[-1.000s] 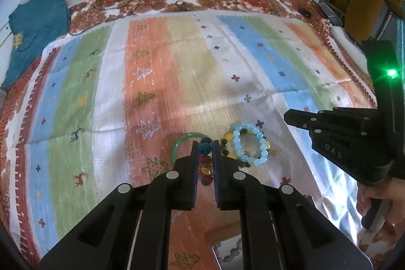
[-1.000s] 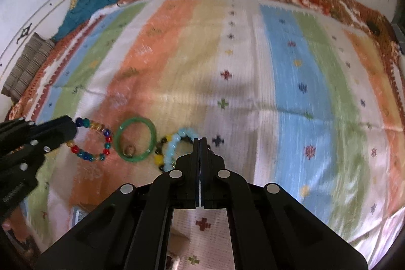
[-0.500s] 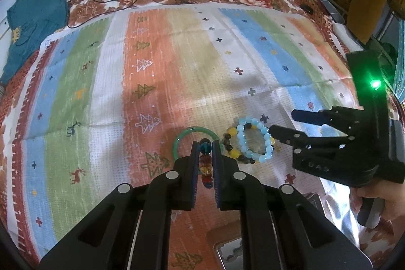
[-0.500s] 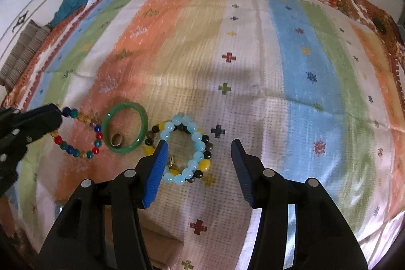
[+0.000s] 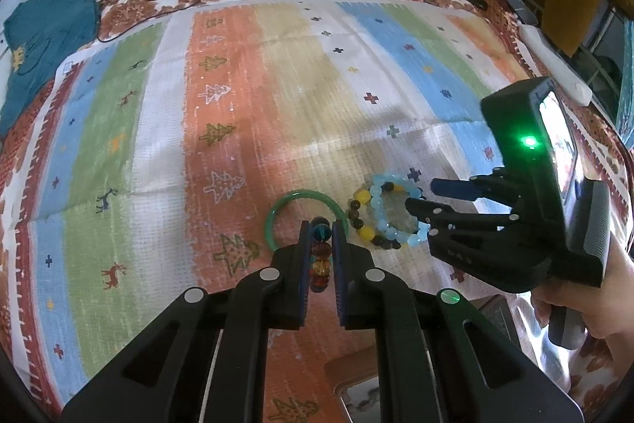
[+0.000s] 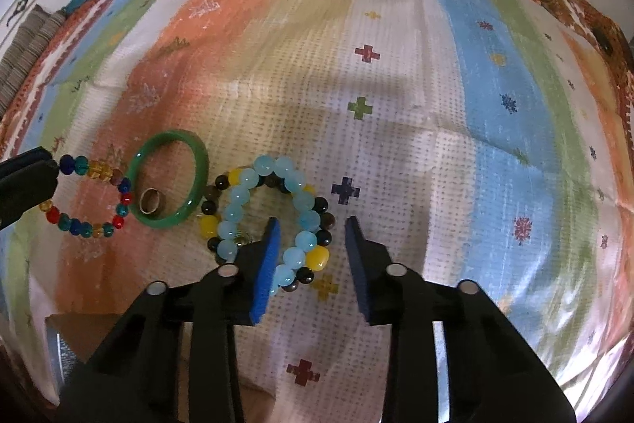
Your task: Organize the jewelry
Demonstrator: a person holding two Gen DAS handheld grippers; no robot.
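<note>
Pinching one side of the multicoloured bead bracelet (image 5: pixel 320 256) between its two nearly closed fingers, the left tool (image 5: pixel 320 244) points forward and low over the striped blanket (image 5: pixel 222 98) on the bed. In the right wrist view the bracelet's free loop (image 6: pixel 95 197) lies on the blanket, touching the green bangle (image 6: pixel 170 181). A small metal ring (image 6: pixel 149 201) sits inside the bangle, against its near rim. Just right of the bangle lie a pale blue bead bracelet (image 6: pixel 273 221) and a yellow-and-dark bead bracelet (image 6: pixel 317 256), one on top of the other. The right tool (image 6: pixel 313 228) reaches in from the right, held in a hand (image 5: pixel 586 308) at the edge of the left wrist view. Its fingers stand wide apart, one blue pad (image 6: pixel 265 264) inside the pale blue loop and the other finger outside, straddling the loop's right-hand side without gripping it. A teal cloth (image 5: pixel 43 38) lies at the far left edge of the bed.
</note>
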